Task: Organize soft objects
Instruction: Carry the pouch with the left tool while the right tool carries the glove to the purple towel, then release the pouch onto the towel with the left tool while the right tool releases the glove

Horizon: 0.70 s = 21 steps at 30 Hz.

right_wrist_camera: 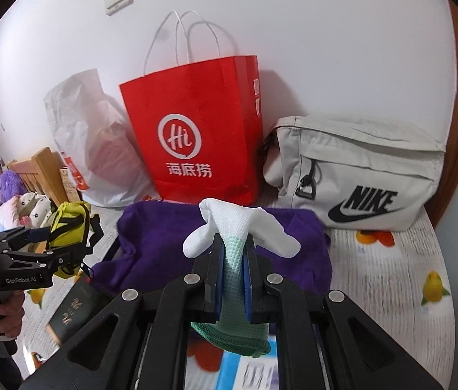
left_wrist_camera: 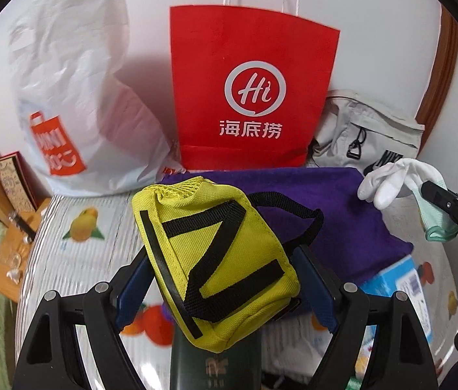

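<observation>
**Both hands loaded in front of the red bag**

Your left gripper [left_wrist_camera: 225, 279] has its blue-padded fingers [left_wrist_camera: 318, 287] spread wide and pressed against the sides of a yellow fabric pouch with black webbing straps [left_wrist_camera: 219, 260]; the pouch is gripped between them and lifted off the surface, in front of the tall red paper bag with white cord handles [left_wrist_camera: 251, 87].

Your right gripper [right_wrist_camera: 233, 260] has its fingers [right_wrist_camera: 216, 276] closed tight on a white knit sock with a mint-green cuff [right_wrist_camera: 238, 224]. The toe end flops out over the fingertips and the cuff hangs below them, again in front of the red bag.

A folded purple cloth [right_wrist_camera: 294, 243] lies directly at the foot of the red bag, under both held things. To the left of the red bag stands a crumpled white plastic bag with an orange logo [left_wrist_camera: 73, 97]; to its right lies a pale grey fabric bag with a black logo [right_wrist_camera: 359, 175]. The surface wears a fruit-printed cover [right_wrist_camera: 391, 260].
</observation>
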Motion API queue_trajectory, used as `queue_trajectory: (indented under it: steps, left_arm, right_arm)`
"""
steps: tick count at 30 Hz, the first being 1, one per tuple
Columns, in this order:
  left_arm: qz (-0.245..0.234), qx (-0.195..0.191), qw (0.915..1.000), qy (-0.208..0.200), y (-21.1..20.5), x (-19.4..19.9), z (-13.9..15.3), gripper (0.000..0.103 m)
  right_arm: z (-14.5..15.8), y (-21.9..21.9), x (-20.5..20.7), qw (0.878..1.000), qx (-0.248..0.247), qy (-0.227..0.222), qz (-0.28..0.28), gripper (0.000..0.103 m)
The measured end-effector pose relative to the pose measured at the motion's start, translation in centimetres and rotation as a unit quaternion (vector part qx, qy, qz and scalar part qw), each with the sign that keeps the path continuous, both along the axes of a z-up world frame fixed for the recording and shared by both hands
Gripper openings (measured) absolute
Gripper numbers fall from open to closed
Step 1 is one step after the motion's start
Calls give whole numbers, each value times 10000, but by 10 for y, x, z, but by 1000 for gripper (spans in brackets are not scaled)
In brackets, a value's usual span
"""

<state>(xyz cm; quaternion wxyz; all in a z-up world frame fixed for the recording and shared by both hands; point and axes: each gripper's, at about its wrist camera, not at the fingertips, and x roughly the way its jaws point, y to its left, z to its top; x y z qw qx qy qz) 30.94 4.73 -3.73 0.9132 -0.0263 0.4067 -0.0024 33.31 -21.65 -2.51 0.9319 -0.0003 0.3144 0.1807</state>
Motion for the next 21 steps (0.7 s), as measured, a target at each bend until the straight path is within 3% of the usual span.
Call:
queue_trajectory:
  steps: [6,12,21]
  left_arm:
    - [-18,80,9999,133,1,41,-13,84]
    - [-80,71,9987,494,-6,74,-46,84]
    - [-57,-80,9959,903,-5,93,-76,84]
  right_arm:
    - [-22,-2,38,9996,-113,266,28,10]
    - [-52,2,54,9975,-347,608,111,10]
    - [-83,2,70,9933,-481,1042,129,12]
